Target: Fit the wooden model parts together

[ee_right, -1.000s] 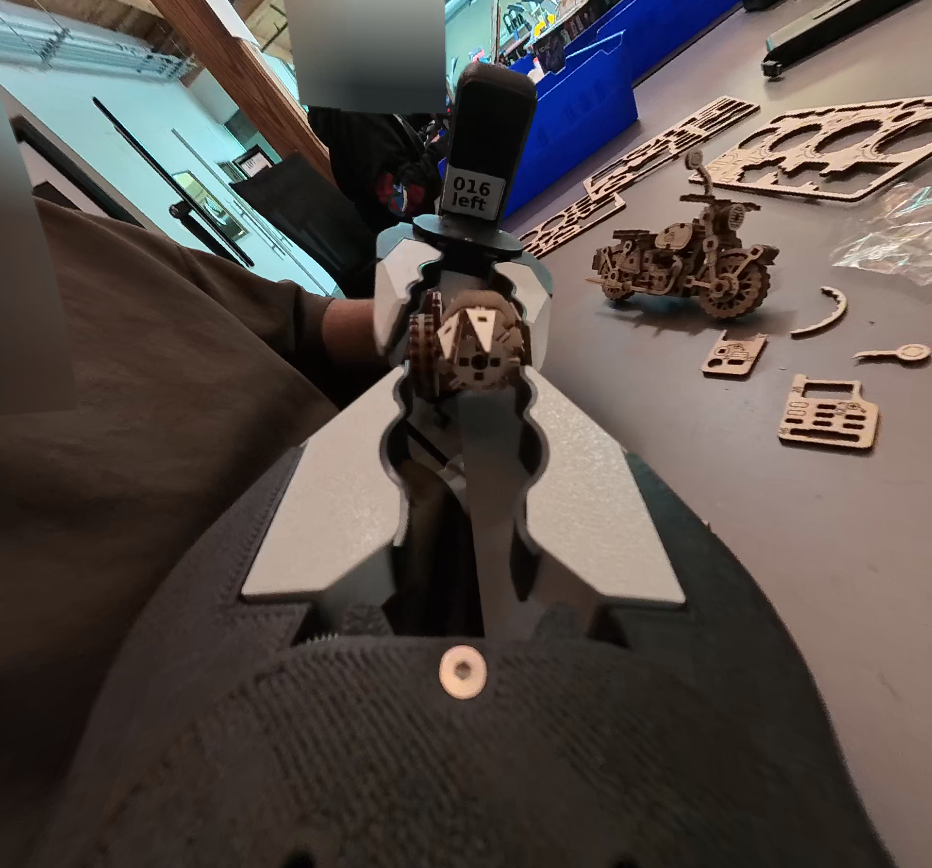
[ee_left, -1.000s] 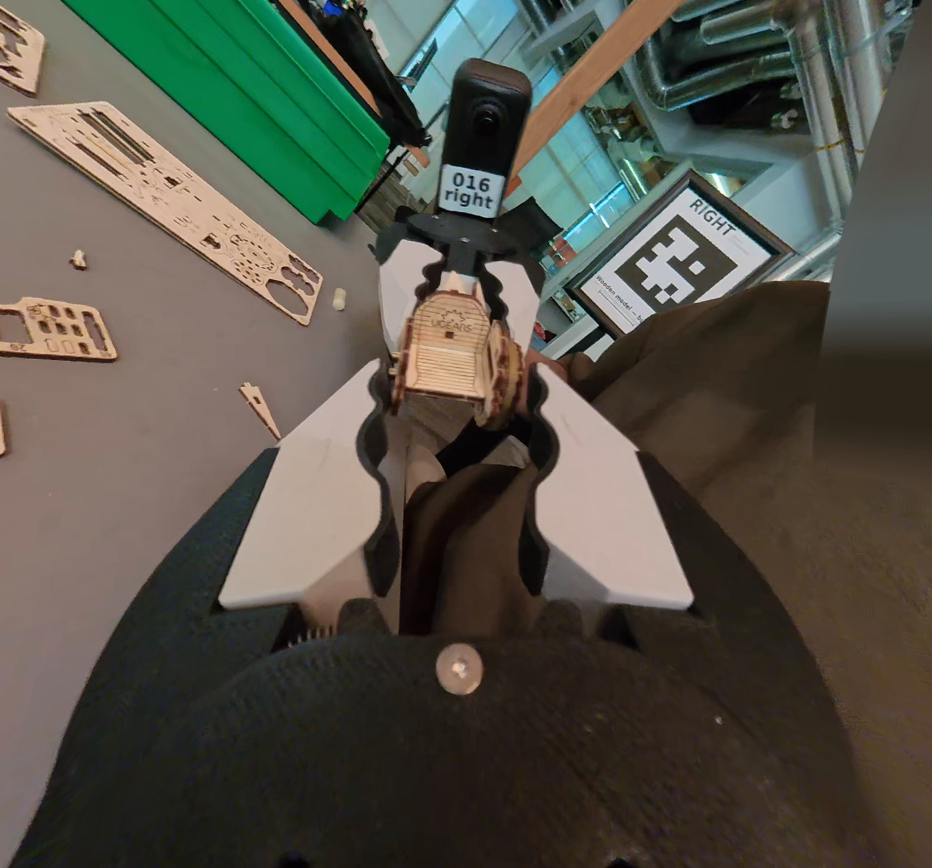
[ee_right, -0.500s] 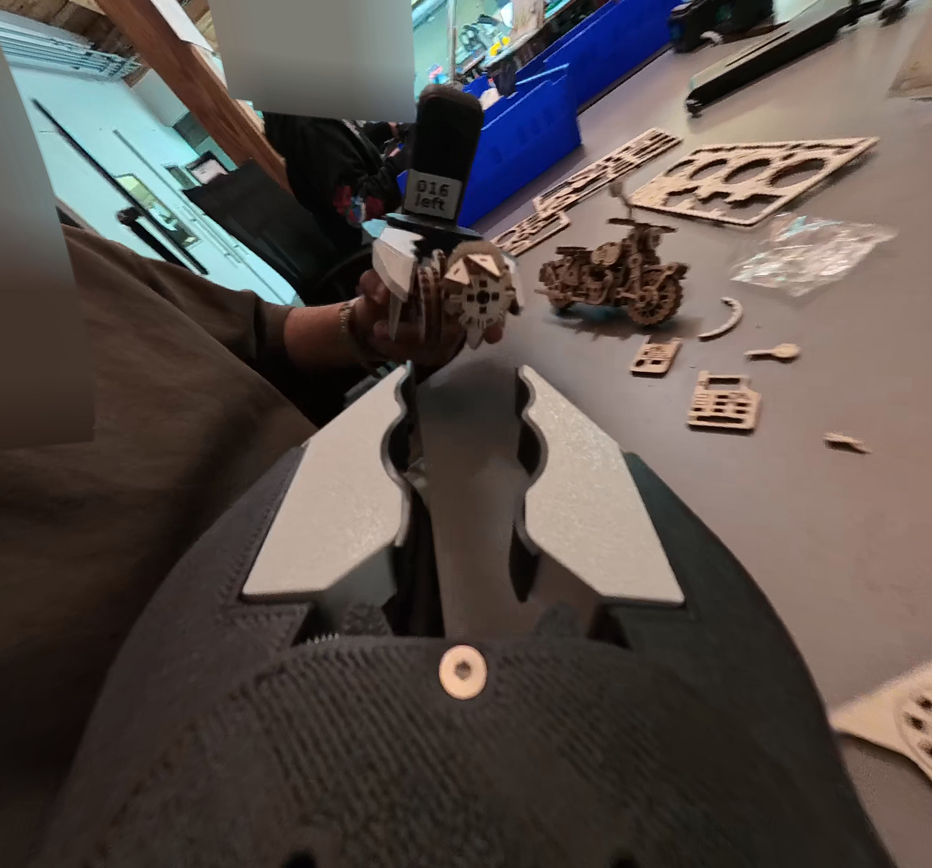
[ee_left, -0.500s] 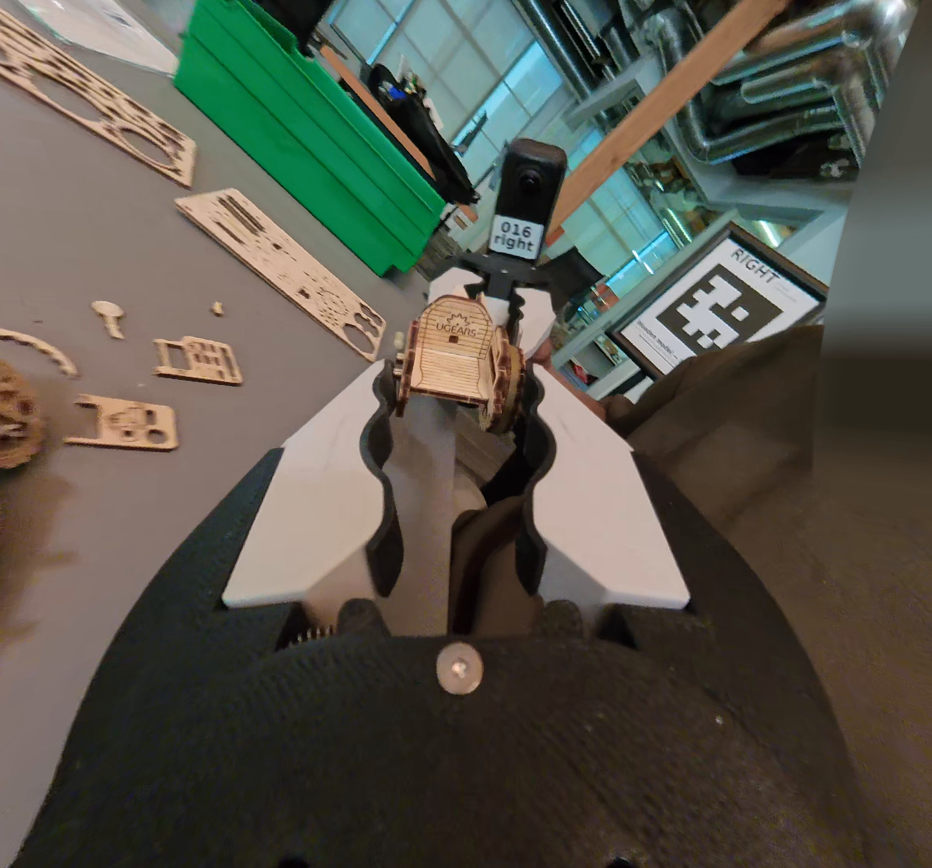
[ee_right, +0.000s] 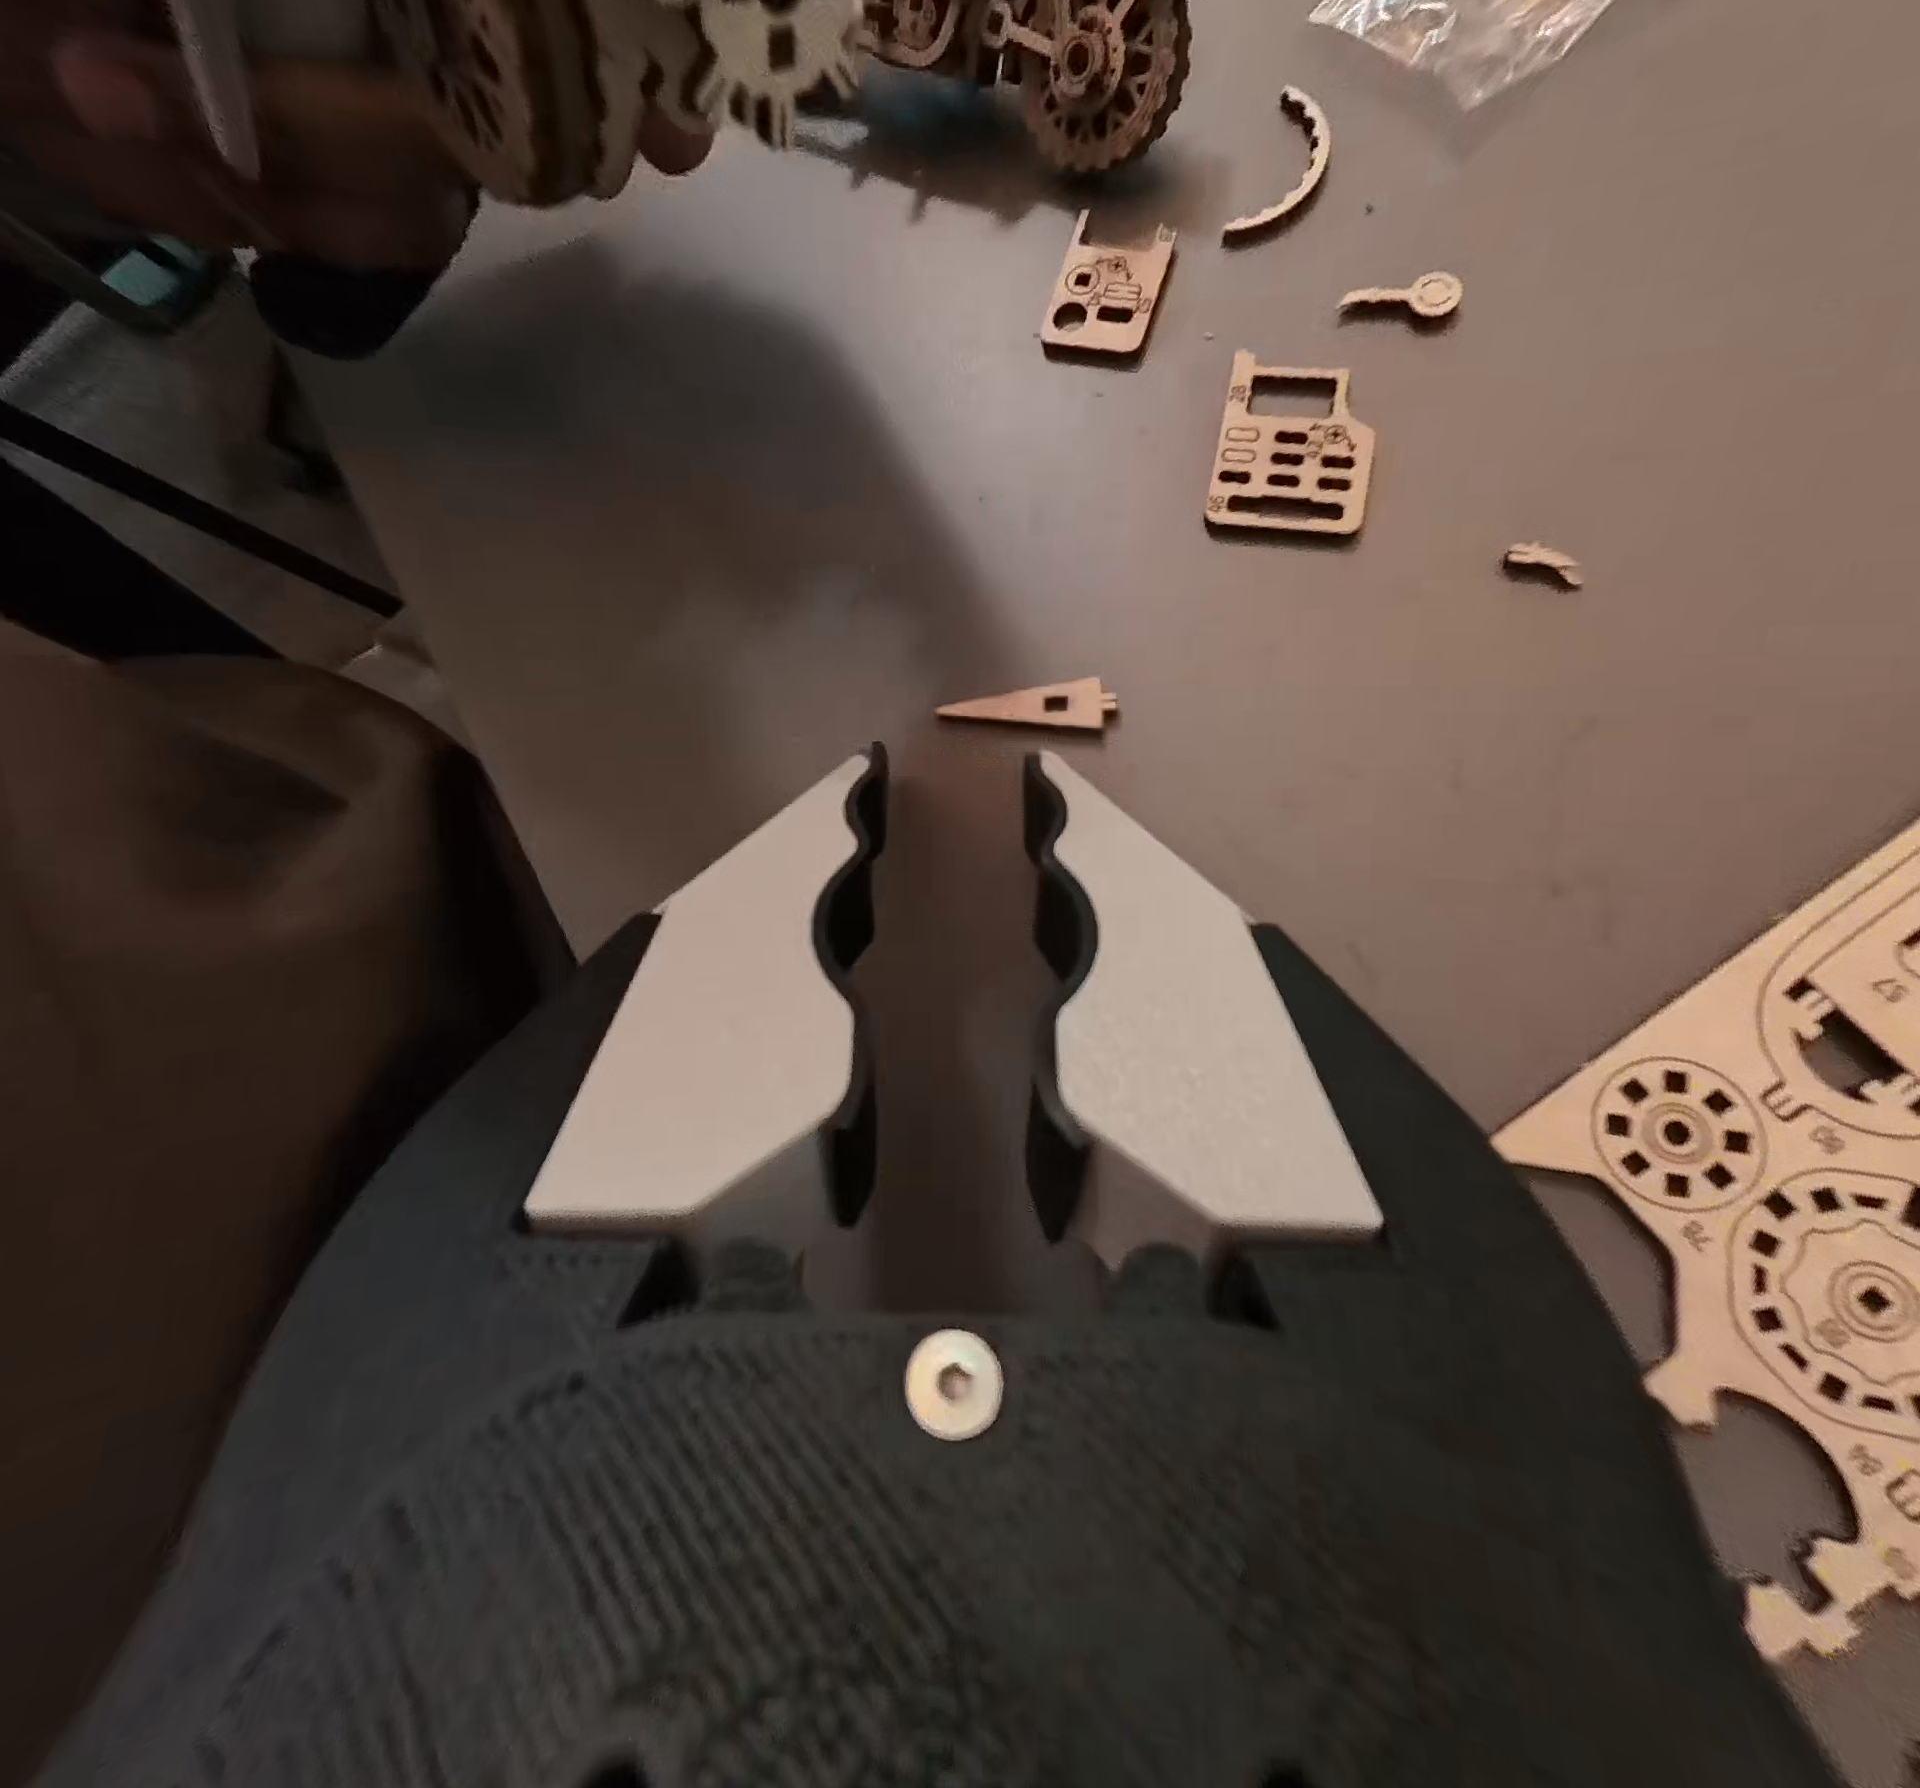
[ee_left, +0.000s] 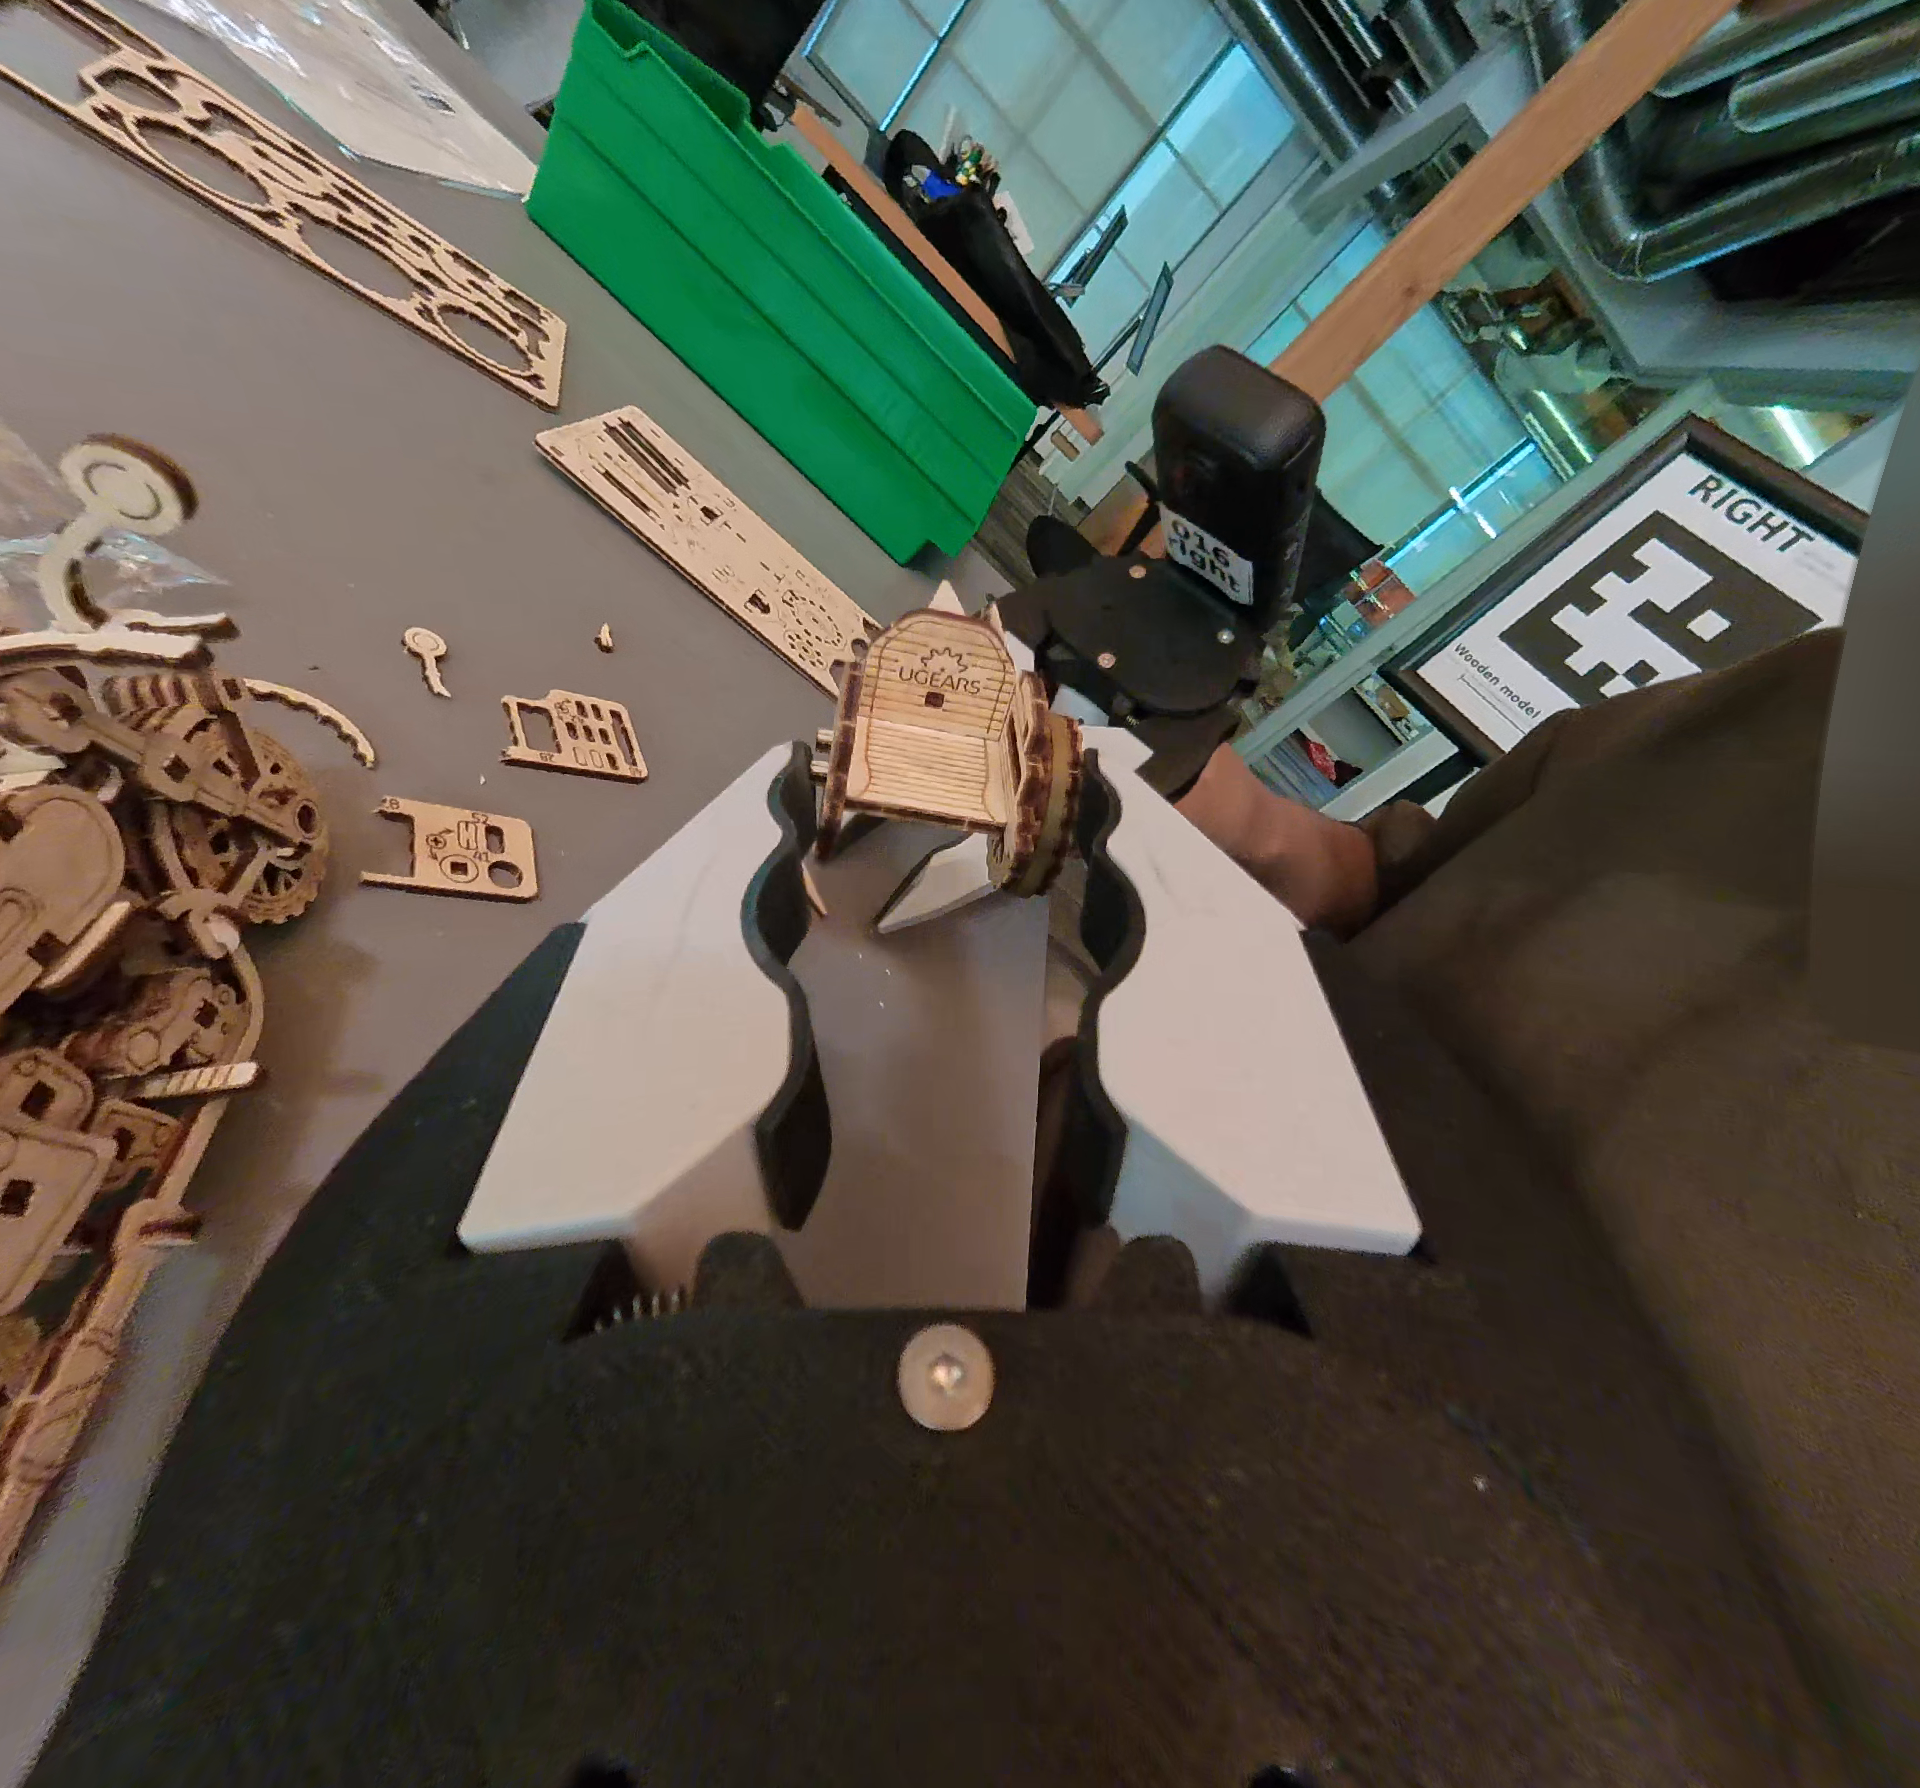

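i'm pinching the little wooden seat assembly (ee_left: 940,751) in my left gripper (ee_left: 945,839), keeping it lifted off the grey table (ee_left: 312,491); my right gripper (ee_right: 954,774), fingers spread and empty, is pointing at the wedge-shaped piece (ee_right: 1029,705), probably the next part to fit

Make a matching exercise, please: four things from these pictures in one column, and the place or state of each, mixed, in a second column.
Things:
1. wooden sub-assembly
2. right gripper
3. wedge-shaped wooden piece
4. wooden motorcycle

Places or states:
A. open and empty, above the table
B. standing on the table, far side
C. clamped in the left gripper
D. flat on the table, just ahead of the right gripper's fingertips

Pairs: 1-C, 2-A, 3-D, 4-B
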Available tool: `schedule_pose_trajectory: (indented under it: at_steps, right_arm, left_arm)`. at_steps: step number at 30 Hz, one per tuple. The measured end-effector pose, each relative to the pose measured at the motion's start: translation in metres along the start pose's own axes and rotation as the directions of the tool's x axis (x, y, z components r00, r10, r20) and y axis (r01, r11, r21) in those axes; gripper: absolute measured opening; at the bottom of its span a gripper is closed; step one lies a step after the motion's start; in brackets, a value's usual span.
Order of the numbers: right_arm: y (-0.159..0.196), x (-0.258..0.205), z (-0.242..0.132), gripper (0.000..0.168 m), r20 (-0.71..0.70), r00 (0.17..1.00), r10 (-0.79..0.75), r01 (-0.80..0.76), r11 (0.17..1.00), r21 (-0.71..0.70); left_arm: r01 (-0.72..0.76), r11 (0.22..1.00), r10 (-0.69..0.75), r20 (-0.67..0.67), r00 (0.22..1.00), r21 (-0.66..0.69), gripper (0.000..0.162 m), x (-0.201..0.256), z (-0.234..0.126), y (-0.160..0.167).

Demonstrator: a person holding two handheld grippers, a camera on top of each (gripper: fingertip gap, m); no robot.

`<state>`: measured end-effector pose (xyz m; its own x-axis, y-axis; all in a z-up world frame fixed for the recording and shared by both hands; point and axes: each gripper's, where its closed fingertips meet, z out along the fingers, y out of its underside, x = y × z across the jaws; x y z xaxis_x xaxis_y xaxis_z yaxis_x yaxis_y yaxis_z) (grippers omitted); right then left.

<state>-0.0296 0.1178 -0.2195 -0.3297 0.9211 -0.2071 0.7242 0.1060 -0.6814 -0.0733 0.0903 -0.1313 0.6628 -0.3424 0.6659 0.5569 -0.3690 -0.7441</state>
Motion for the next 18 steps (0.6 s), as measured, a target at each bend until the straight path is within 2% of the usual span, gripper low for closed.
schedule_pose_trajectory:
  at_steps: [1, 4, 6, 11, 13, 15, 18]
  right_arm:
    - [-0.001, 0.001, 0.001, 0.026, -0.01, 1.0, -0.012, 0.012, 1.0, 0.001]
    - [-0.002, 0.01, 0.002, 0.008, -0.055, 0.996, -0.075, 0.076, 0.997, 0.006]
    - [-0.001, 0.011, 0.001, 0.007, -0.036, 0.998, -0.058, 0.059, 0.998, 0.013]
    - [-0.008, 0.009, 0.001, 0.034, 0.033, 0.999, 0.037, -0.04, 0.997, 0.069]
    - [-0.013, 0.007, 0.007, 0.035, 0.019, 1.0, 0.02, -0.021, 0.997, 0.077]
    - [-0.016, 0.006, 0.013, 0.031, -0.017, 1.0, -0.021, 0.022, 0.997, 0.069]
    - [-0.016, 0.006, 0.017, 0.013, -0.077, 0.991, -0.106, 0.109, 0.993, 0.035]
  left_arm:
    - [0.003, 1.0, -0.003, -0.004, 1.0, -0.006, 0.048, 0.0, 0.001, 0.001]
    - [0.013, 1.0, -0.013, -0.012, 1.0, -0.014, 0.048, 0.001, 0.003, 0.004]
    - [0.014, 1.0, -0.014, -0.01, 1.0, -0.014, 0.048, 0.0, 0.003, 0.004]
    - [0.015, 1.0, -0.015, -0.004, 1.0, -0.009, 0.048, -0.001, 0.002, 0.004]
    - [0.02, 1.0, -0.02, -0.009, 1.0, -0.006, 0.048, 0.0, 0.003, 0.004]
    - [0.036, 0.999, -0.036, -0.021, 0.999, -0.002, 0.048, 0.001, 0.004, 0.003]
    - [0.073, 0.997, -0.072, -0.04, 0.997, 0.012, 0.048, 0.002, 0.003, 0.002]
